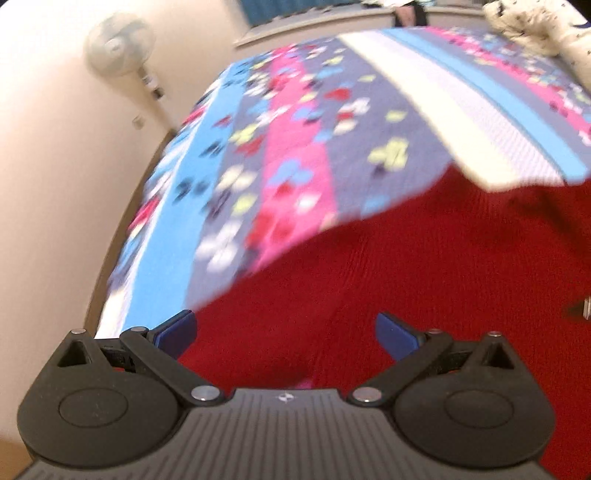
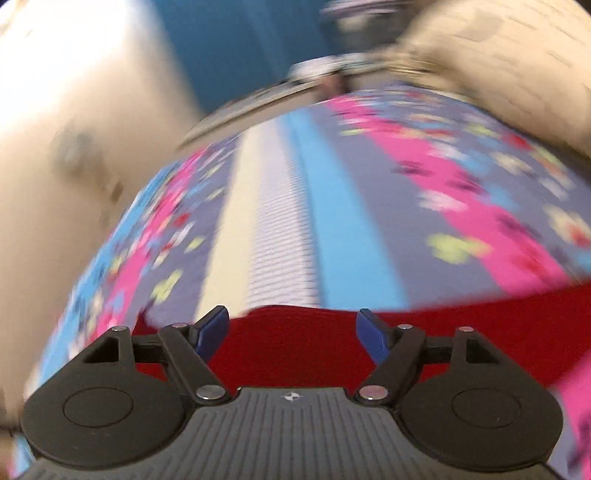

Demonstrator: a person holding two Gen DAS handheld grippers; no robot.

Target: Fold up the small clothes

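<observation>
Across the lower frame, a red garment (image 1: 424, 277) lies on the bed (image 1: 295, 129). Left gripper (image 1: 284, 336) and right gripper (image 2: 291, 332) fingers spread, empty. Judged between folds; next needs an edge grasp.

Red garment (image 1: 424, 277); floral striped pink-blue bedspread (image 1: 295, 129).

I see a bedsheet (image 1: 295, 155) w/ blue, pink, grey and white stripes and flower print filling mid-frame in both views. Upper left of left view: a white fan (image 1: 120, 46) by a cream wall (image 1: 48, 166). Top right: a pale speckled pillow (image 1: 535, 29). Blue curtain (image 2: 236, 51) at top of right view.
</observation>
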